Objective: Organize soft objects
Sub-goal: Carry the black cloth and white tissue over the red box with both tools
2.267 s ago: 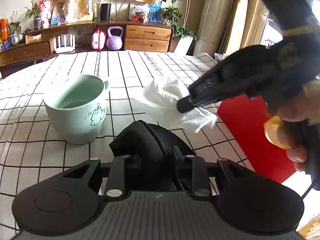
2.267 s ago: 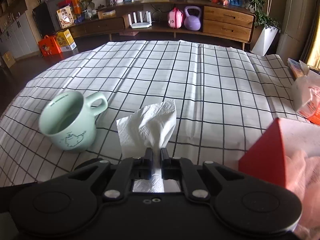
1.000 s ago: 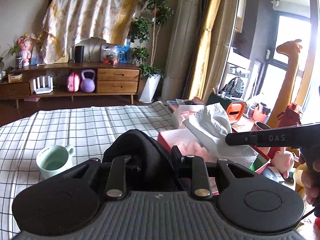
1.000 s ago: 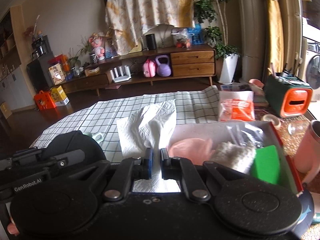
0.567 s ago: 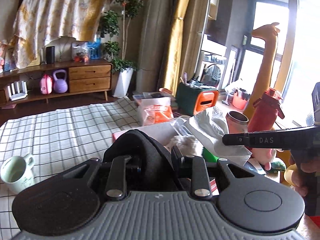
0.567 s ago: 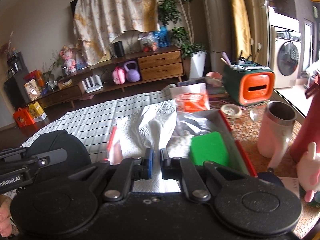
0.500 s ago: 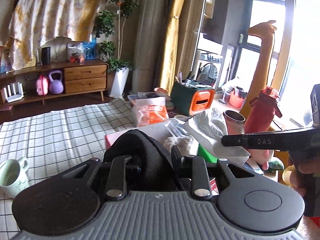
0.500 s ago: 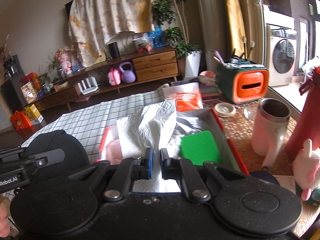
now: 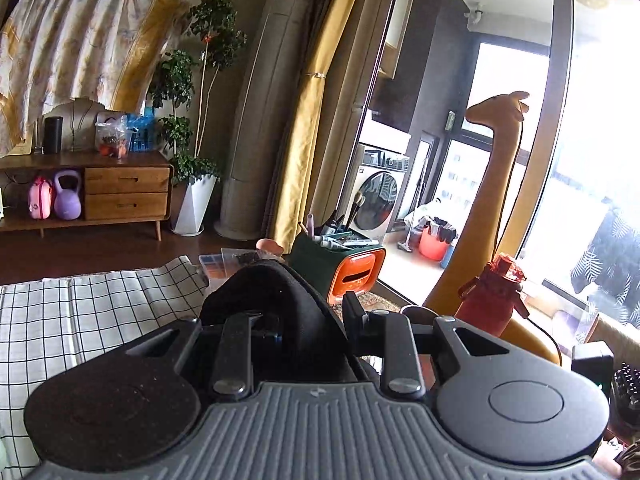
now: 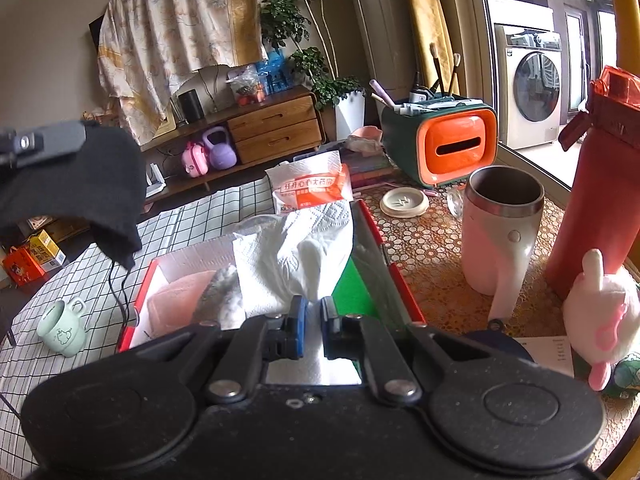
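Pinching white tissue [image 10: 296, 256], right gripper [image 10: 314, 322] now low over red box [image 10: 384, 248], previously higher, left gripper [image 9: 308, 320] clamping black cloth [image 9: 276, 292], green mug [image 10: 62, 328] gone from left view, snack bag [image 10: 310, 190] print unreadable

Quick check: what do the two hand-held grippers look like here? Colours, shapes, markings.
Both are matte black with two round discs flanking silver-screwed linkage bars. The left hand-held gripper has a grey ribbed plate at its base. The right hand-held gripper has blue finger pads and a smooth, dusty black base. No sleeves are visible.
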{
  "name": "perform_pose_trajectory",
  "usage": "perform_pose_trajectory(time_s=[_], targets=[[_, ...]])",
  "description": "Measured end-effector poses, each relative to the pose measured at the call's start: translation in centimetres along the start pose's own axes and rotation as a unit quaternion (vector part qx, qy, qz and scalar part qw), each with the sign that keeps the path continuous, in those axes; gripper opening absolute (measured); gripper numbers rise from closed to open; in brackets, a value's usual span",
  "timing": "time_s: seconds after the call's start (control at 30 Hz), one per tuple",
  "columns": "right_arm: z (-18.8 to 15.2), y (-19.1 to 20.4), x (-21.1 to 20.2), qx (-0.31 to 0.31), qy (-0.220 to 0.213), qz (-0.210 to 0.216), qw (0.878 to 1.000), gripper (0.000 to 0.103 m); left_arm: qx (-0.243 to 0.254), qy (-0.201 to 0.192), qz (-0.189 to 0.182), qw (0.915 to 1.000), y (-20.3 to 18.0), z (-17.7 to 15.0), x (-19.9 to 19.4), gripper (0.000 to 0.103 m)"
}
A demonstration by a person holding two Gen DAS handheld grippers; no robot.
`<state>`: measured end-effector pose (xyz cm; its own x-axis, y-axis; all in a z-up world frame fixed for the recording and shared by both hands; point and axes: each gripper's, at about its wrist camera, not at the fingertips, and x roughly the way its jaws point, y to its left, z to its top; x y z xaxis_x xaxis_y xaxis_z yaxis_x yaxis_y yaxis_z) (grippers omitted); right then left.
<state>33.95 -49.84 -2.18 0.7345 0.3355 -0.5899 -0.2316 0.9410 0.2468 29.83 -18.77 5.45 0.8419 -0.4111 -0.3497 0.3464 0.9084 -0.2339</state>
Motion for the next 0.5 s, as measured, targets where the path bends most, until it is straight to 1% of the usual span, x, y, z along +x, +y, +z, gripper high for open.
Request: perform_pose_trajectory(time_s=[0.1,0.2,0.37,0.5], targets=[[0.0,-0.4,0.5,0.003,0.001,-0.001,1.000,0.008,-0.009,0.004,-0.014,0.9998,0.4,-0.4,1.3,0.027],[-0.1,-0.8,1.2,0.006,0.006,-0.002,1.000,0.008,-0.017,0.028,-0.012,0.9994,1.2,-1.7,3.0,0.027],[-0.6,-1.0,2.7,0.009,0.021,0.003,1.000,0.008,-0.028,0.085,0.012,0.9959,3.2,-5.1,5.9,0.027],[-0.9,-0.8,3.5,0.006,0.027,0.005,1.000,0.009,-0.025,0.114,0.029,0.9927,4.5,-7.1,7.3,0.027]])
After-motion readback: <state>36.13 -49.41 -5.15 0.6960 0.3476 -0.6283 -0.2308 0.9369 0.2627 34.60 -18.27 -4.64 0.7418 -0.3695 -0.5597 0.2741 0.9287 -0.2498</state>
